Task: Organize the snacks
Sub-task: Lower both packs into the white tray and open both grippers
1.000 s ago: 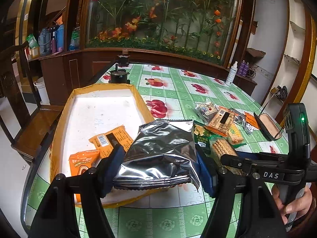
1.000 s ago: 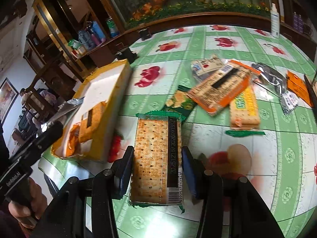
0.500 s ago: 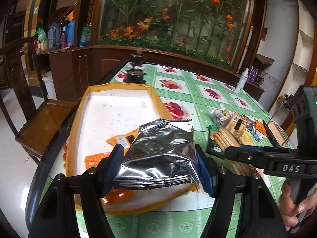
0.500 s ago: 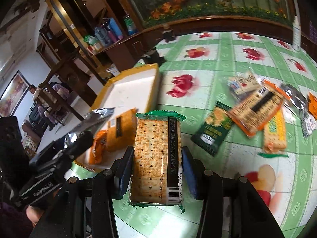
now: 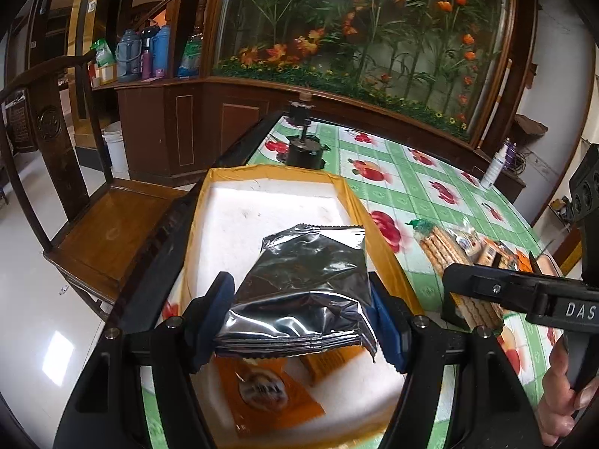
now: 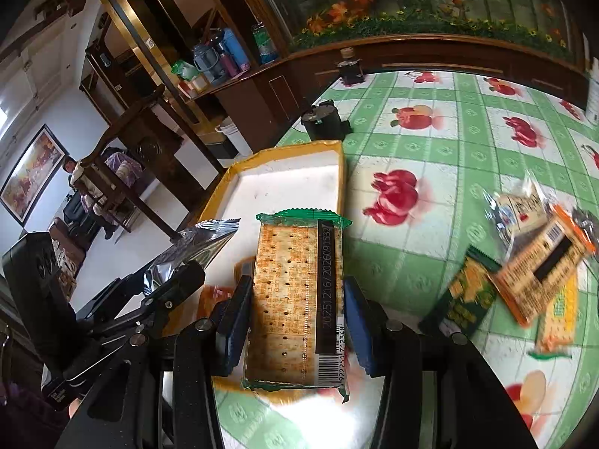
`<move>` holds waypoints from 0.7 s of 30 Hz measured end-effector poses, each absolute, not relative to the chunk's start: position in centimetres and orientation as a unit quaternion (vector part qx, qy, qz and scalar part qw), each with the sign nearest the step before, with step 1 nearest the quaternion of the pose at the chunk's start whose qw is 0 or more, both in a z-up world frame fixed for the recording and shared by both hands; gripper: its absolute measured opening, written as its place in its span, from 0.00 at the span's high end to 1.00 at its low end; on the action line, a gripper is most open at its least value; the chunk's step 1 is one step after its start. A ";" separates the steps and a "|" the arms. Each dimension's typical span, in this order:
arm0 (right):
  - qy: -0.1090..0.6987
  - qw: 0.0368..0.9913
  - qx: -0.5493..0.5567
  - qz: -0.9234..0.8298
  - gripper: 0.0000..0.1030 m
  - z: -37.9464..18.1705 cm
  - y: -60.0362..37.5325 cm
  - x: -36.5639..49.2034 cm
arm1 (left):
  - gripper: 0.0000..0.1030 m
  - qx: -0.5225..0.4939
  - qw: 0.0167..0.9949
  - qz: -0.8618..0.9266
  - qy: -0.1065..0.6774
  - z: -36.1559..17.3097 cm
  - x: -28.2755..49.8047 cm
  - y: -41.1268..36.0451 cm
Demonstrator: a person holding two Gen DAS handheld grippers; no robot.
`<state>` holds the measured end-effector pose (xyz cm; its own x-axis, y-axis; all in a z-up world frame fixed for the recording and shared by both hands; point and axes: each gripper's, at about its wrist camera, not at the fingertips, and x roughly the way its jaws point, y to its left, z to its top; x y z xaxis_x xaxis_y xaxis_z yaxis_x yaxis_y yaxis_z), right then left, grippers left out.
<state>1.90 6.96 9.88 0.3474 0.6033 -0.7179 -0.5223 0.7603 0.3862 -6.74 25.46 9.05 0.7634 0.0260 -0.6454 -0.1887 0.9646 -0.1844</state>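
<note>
My left gripper (image 5: 301,321) is shut on a silver foil snack packet (image 5: 303,280), held over the yellow-rimmed white tray (image 5: 262,202). Two orange packets (image 5: 265,389) lie in the tray under it. My right gripper (image 6: 295,318) is shut on a clear cracker pack (image 6: 297,292) with a green edge, held over the near end of the same tray (image 6: 295,172). The left gripper (image 6: 176,284) with the foil packet (image 6: 191,247) shows at the left of the right wrist view. The right gripper's arm (image 5: 524,292) and cracker pack (image 5: 445,247) show at the right of the left wrist view.
Several loose snack packs (image 6: 531,262) lie on the green fruit-print tablecloth (image 6: 430,149) to the right. A black device (image 5: 305,149) stands beyond the tray's far end. A wooden chair (image 5: 101,224) is left of the table, a white bottle (image 5: 494,168) far right. A hand (image 5: 561,393) grips the right handle.
Both grippers have carried their packs leftward over the tray. The foil packet now covers the orange packets, and the cracker pack has left the tablecloth for the tray's near end.
</note>
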 end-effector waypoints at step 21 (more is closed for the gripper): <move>0.518 0.790 0.042 0.324 0.50 6.3 17.6 12.3 | 0.33 -0.122 0.891 0.102 0.426 5.9 1.6 30.0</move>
